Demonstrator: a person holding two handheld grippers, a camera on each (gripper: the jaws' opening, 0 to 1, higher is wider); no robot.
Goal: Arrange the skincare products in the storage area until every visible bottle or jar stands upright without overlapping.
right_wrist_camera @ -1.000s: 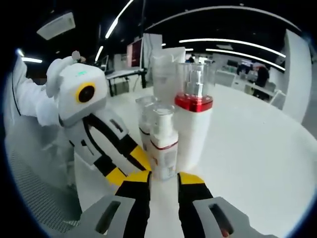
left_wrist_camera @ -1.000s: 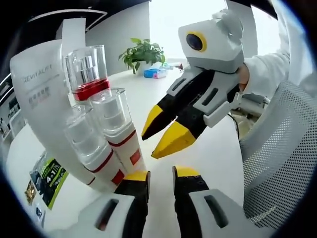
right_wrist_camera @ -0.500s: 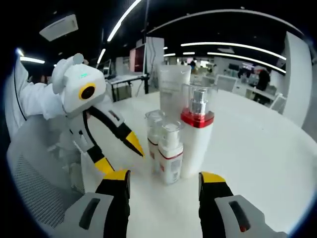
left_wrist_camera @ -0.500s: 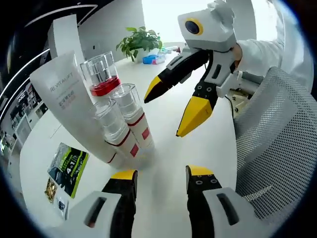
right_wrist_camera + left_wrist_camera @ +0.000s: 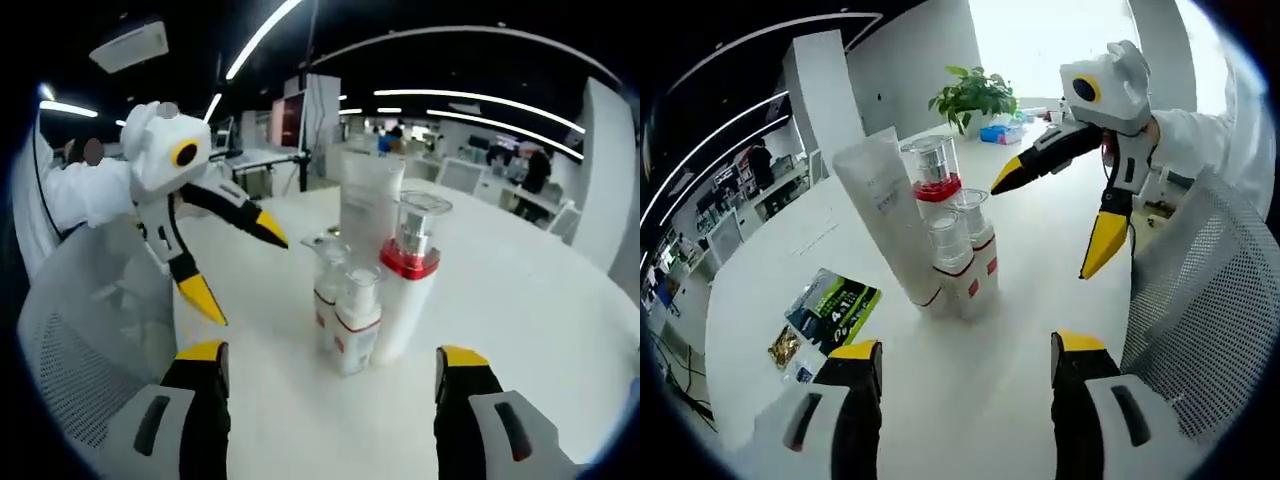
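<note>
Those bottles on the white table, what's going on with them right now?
A person holds two grippers, both open and clear of the products. On the white table, a tall tube, a red-collared pump bottle and two small bottles stand upright in a tight cluster. The left gripper and right gripper hover beside them. A green packet lies flat nearby.

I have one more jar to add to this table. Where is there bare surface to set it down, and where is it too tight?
Bare table lies between the left gripper and the small bottles, and toward the plant. It is tight at the cluster: tube, red-collared bottle and small bottles stand packed together, with the sachets beside them.
</note>
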